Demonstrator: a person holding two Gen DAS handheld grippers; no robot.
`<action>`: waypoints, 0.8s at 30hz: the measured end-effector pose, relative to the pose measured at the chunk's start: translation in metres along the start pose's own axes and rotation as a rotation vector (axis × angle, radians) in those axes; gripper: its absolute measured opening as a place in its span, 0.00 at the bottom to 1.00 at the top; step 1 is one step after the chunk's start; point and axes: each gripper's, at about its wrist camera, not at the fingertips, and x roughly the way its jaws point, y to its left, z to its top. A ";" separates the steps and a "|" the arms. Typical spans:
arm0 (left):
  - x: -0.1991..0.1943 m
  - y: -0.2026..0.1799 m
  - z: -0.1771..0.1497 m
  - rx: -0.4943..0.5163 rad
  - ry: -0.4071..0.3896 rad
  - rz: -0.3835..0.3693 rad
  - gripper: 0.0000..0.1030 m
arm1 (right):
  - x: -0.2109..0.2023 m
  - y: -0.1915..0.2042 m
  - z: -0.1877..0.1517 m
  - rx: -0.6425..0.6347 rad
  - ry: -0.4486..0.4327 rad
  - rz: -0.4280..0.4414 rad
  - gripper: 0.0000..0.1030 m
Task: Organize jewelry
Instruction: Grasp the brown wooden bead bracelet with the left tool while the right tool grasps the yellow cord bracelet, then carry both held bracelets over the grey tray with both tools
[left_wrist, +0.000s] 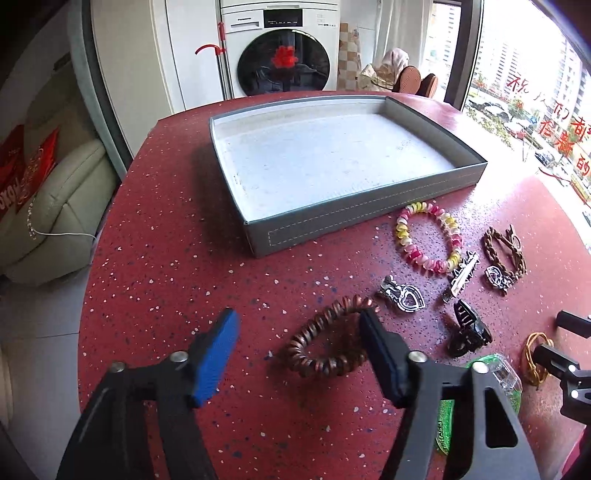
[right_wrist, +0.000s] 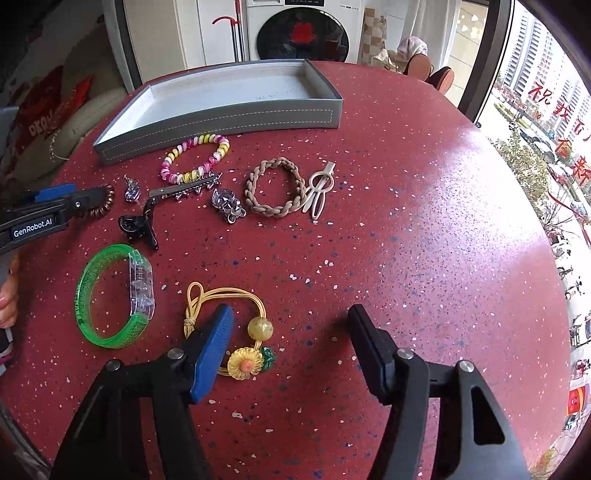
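A grey tray (left_wrist: 369, 210) with a pale lining stands on the red speckled table; it also shows in the right wrist view (right_wrist: 221, 118). My left gripper (left_wrist: 299, 332) is open, with a brown spiral hair tie (left_wrist: 325, 343) on the table between its fingers. My right gripper (right_wrist: 290, 328) is open over a yellow elastic hair tie with a flower (right_wrist: 243, 363). A pink-yellow spiral tie (right_wrist: 194, 158), a braided brown tie (right_wrist: 275, 186), a green bangle (right_wrist: 110, 295), a black claw clip (right_wrist: 138, 225) and small clips lie loose.
The round red table (right_wrist: 406, 221) ends close on the left and right. A washing machine (left_wrist: 284, 55) and a window stand behind it. A sofa (left_wrist: 48, 206) is at the left.
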 end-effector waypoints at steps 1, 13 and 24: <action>-0.001 -0.002 -0.001 0.003 -0.002 -0.003 0.72 | -0.001 0.001 0.000 -0.002 0.000 0.001 0.56; -0.007 -0.006 -0.012 -0.009 0.005 -0.061 0.28 | -0.015 -0.009 0.006 0.047 -0.051 0.107 0.14; -0.038 -0.009 0.024 -0.057 -0.054 -0.123 0.28 | -0.033 -0.031 0.063 0.111 -0.130 0.207 0.14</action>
